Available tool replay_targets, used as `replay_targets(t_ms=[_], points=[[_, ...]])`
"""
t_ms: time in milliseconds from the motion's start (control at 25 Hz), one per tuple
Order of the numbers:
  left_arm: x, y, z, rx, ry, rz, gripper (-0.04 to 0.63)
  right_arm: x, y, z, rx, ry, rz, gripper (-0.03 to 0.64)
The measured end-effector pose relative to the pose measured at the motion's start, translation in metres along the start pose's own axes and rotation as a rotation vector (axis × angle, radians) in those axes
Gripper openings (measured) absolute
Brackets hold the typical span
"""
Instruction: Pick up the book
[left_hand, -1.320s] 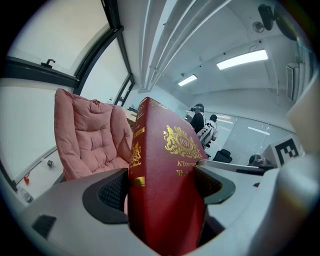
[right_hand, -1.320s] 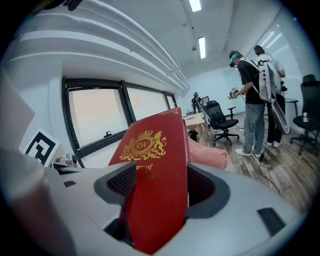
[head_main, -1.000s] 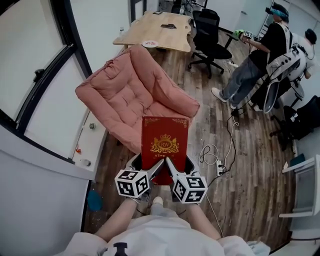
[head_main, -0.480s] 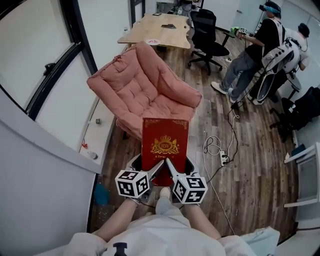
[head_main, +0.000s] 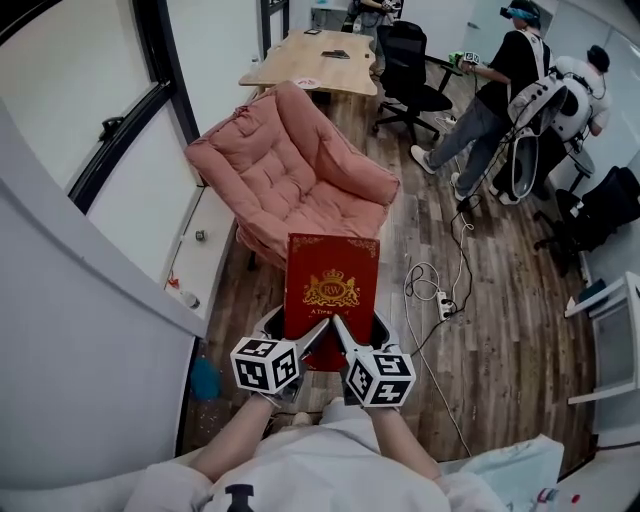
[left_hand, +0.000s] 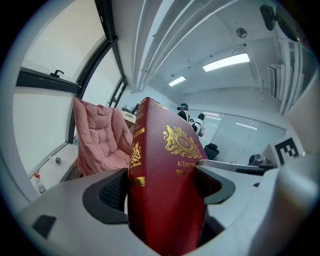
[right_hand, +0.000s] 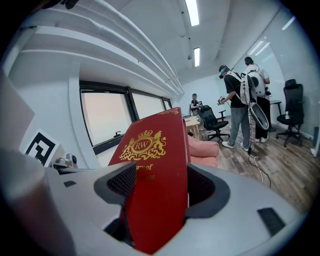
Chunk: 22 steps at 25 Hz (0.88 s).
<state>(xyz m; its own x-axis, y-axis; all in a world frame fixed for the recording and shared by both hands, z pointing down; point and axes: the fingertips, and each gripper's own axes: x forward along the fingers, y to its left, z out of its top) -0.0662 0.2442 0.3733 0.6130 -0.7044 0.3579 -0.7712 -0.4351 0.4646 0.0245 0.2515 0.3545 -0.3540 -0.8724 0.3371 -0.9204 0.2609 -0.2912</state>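
Up close, both forearms (head_main: 235, 455) reach forward from the person's body, side by side, and the two marker cubes sit next to each other with only a narrow gap between them. The left tongs (head_main: 312, 338) and the right tongs (head_main: 346, 336) angle inward toward each other, and each is clamped on the lower edge of the red book (head_main: 331, 285). The left gripper view shows its jaws pressed against the two covers near the spine; the right gripper view shows its jaws on the covers at the open-page side. The book is held off the ground, its front cover with the gold crest facing the head camera and its top edge pointing away from the person.

Below and beyond it lies the wooden floor (head_main: 500, 340), with a white power strip (head_main: 441, 305) and a looping cable to the right. Just behind the book stands a pink cushioned armchair (head_main: 290, 180) beside the window (head_main: 95, 130). Farther off is a wooden surface (head_main: 310, 62) with a black office chair (head_main: 410, 75) next to it, and two people (head_main: 500, 90) stand at the far right.
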Motion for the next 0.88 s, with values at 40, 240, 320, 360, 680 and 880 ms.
replay_targets(t_ms=[40, 240, 320, 360, 680, 880], points=[[-0.002, -0.003, -0.001, 0.001, -0.003, 0.000, 0.410, -0.004, 0.001, 0.000, -0.003, -0.004, 0.002, 0.311], [-0.007, -0.009, -0.005, -0.010, -0.015, 0.010, 0.409, -0.010, 0.000, -0.001, -0.016, 0.002, 0.021, 0.311], [-0.007, -0.016, -0.008, -0.018, -0.015, 0.011, 0.410, -0.016, -0.003, -0.001, -0.021, 0.010, 0.026, 0.311], [-0.007, -0.020, -0.009, -0.018, -0.016, 0.009, 0.410, -0.020, -0.006, 0.000, -0.023, 0.008, 0.025, 0.311], [0.000, -0.038, -0.009, -0.005, -0.023, -0.003, 0.409, -0.033, -0.019, 0.006, -0.027, -0.012, 0.012, 0.311], [0.002, -0.050, -0.012, 0.002, -0.021, -0.018, 0.408, -0.044, -0.027, 0.007, -0.026, -0.019, -0.002, 0.311]])
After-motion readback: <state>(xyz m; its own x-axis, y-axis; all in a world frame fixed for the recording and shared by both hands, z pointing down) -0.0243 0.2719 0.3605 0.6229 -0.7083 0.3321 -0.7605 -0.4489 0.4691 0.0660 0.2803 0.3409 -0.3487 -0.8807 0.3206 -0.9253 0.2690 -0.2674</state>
